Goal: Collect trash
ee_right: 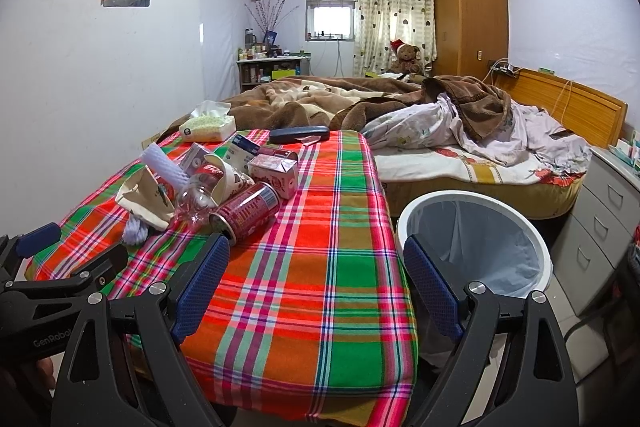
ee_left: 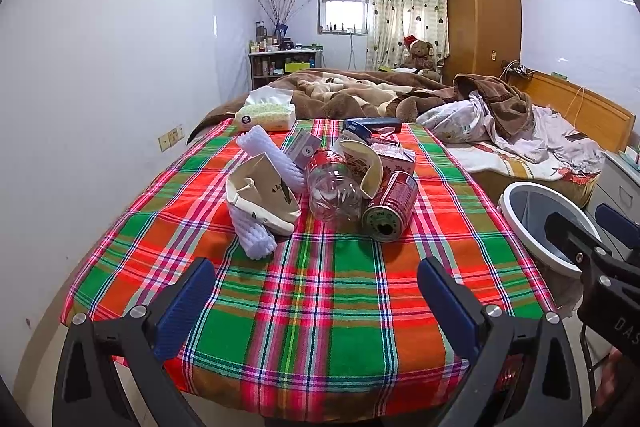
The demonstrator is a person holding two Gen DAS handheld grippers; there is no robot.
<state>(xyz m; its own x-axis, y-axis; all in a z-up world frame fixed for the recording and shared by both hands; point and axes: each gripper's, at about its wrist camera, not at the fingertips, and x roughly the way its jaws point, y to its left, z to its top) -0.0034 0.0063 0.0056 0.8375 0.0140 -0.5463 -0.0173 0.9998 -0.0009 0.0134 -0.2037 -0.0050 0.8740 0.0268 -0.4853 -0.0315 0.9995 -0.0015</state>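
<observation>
A table (ee_left: 320, 307) covered with a woven plaid cloth in red, green and orange carries a tight heap of trash toward its far half. At the front of the heap lies a red metal can (ee_left: 390, 206) on its side, its round base facing the camera. Touching it on the left is a clear, crinkled plastic bottle (ee_left: 332, 193) with a red label, also lying down. A curved paper cup (ee_left: 360, 163) leans over both. Left of the bottle sits a cream paper bag (ee_left: 262, 197), and a white ribbed foam sleeve (ee_left: 256, 231) runs under and behind it. Small cartons (ee_left: 394, 155) and a dark blue case (ee_left: 378, 124) lie behind, with a soft tissue pack (ee_left: 266, 115) at the far edge, next to the rumpled brown blanket (ee_left: 360, 91) of a bed.

The left gripper (ee_left: 316, 297) hovers over the bare near half of the cloth, jaws spread wide and holding nothing. The right gripper (ee_right: 318, 283) hangs over the table's right edge, jaws likewise spread and empty; its left finger (ee_right: 202, 283) is close to the can.

Just beside the table's right edge stands a round white bin (ee_right: 536, 239) lined with a thin bluish bag. The near cloth between grippers and heap is open.
</observation>
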